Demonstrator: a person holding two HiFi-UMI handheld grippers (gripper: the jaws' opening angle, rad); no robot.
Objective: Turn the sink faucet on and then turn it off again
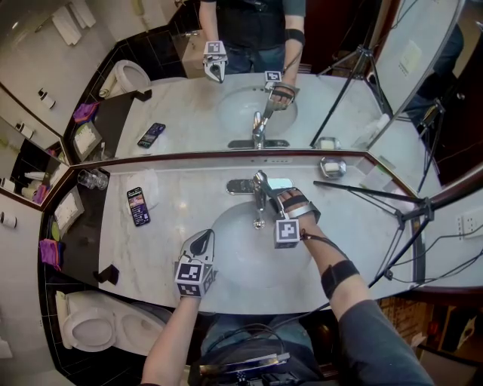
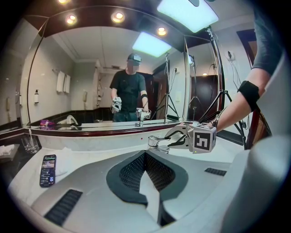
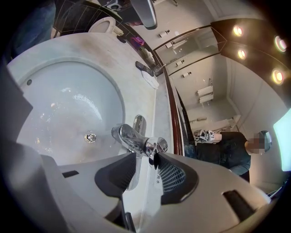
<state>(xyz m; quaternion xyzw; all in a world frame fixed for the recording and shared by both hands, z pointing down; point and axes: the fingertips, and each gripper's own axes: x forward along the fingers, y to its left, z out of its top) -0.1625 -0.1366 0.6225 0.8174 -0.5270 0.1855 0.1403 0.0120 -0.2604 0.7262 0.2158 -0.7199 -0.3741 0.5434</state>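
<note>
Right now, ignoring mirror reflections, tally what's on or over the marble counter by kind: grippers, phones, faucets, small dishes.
handheld grey grippers: 2 (left gripper, right gripper)
black smartphone: 1
chrome faucet: 1
small shiny dish: 1
total: 5

I get bright, even light from the spots (image 2: 117, 17) and a panel (image 2: 187, 11) overhead, which repeats in the mirror (image 2: 91, 68). Glare sits on the chrome faucet (image 3: 136, 139) and the wet basin (image 3: 68, 104). Both gripper views bow hard and go black at the corners; their near foreground looks soft.
</note>
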